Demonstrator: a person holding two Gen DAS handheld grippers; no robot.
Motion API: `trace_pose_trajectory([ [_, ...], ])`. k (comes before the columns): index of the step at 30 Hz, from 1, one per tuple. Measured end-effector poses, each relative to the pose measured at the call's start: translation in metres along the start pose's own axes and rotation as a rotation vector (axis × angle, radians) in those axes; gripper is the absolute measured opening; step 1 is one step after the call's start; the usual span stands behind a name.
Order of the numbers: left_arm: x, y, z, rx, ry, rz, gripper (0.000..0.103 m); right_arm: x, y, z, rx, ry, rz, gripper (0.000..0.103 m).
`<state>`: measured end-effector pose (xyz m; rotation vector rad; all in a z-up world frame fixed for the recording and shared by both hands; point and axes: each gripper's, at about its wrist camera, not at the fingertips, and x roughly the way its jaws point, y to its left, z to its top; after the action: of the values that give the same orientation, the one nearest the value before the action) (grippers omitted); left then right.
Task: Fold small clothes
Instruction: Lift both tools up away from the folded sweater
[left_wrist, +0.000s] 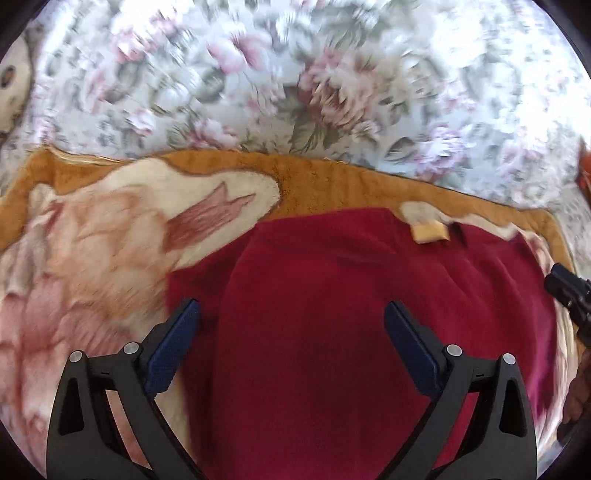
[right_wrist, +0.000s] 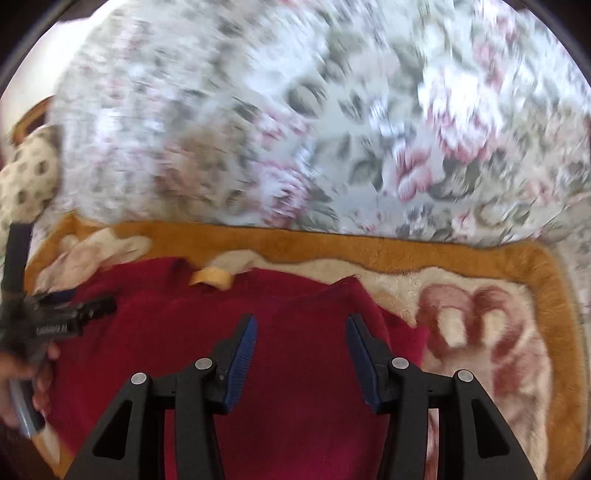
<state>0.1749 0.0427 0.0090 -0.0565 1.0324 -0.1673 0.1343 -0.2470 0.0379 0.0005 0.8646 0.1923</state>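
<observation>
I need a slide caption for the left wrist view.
Open left gripper above a red garment on a blanket.

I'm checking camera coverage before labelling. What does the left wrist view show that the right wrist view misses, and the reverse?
Only the left wrist view shows the blanket's large cream and pink petal left of the red garment.

Only the right wrist view shows the spotted cushion and the garment's raised corner.

Both show the garment, its tan label, the orange-bordered blanket, the floral sheet, and open grippers.

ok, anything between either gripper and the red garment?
Nothing visible. Left gripper and right gripper are both open right over the red garment; only a tan label lies at its far edge.
</observation>
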Motion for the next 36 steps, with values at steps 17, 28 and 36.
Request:
trace_pose_trajectory([
  [17, -0.034, -0.015, -0.13, 0.035, 0.033, -0.058, 0.103, -0.021, 0.027, -0.121, -0.226, 0.012, 0.008, 0.055],
  [28, -0.036, -0.015, -0.134, 0.032, 0.011, -0.053, 0.103, -0.035, 0.052, -0.115, -0.319, 0.251, 0.006, 0.058],
  [36, -0.038, -0.016, -0.135, 0.028, 0.003, -0.055, 0.103, -0.058, 0.049, -0.085, -0.032, 0.216, 0.047, 0.061],
])
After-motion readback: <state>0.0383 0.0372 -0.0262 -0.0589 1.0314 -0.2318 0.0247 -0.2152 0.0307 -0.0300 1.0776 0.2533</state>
